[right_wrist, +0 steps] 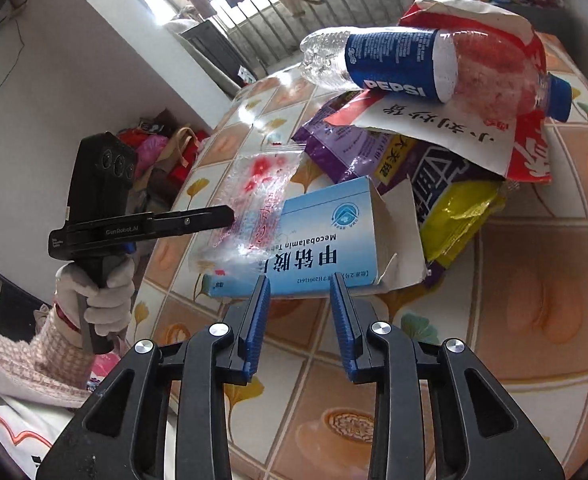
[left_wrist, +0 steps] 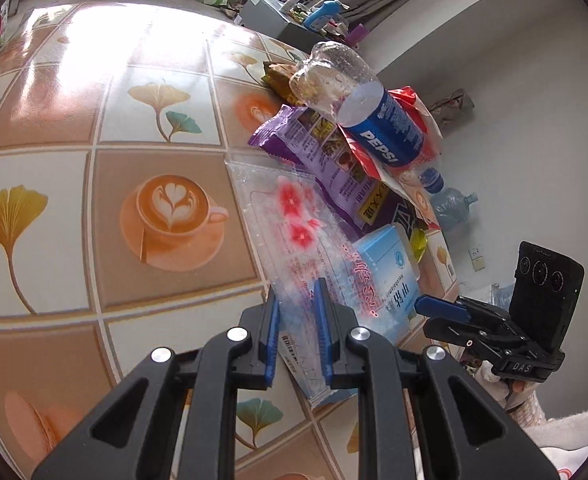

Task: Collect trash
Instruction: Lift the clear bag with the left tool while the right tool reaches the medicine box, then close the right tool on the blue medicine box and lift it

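Observation:
A heap of trash lies on the tiled table (left_wrist: pixel 73 128): an empty Pepsi bottle (right_wrist: pixel 414 64) on a red and white paper bag (right_wrist: pixel 474 132), a purple wrapper (left_wrist: pixel 318 148), a yellow wrapper (right_wrist: pixel 458 220) and a blue and white medicine box (right_wrist: pixel 322 240). My left gripper (left_wrist: pixel 297 292) is shut on a clear plastic bag with red flowers (left_wrist: pixel 294 220). That bag (right_wrist: pixel 253 200) hangs tilted over the box's left end. My right gripper (right_wrist: pixel 300 282) stands open just short of the box's near edge, nothing between its pads.
A gloved hand (right_wrist: pixel 101 296) holds the left gripper (right_wrist: pixel 229 216) off the table's left edge. The right gripper (left_wrist: pixel 426 304) shows beside the box (left_wrist: pixel 390 276). A water jug (left_wrist: pixel 452 204) stands on the floor by the wall. Boxes and bottles (left_wrist: pixel 294 12) crowd the far end.

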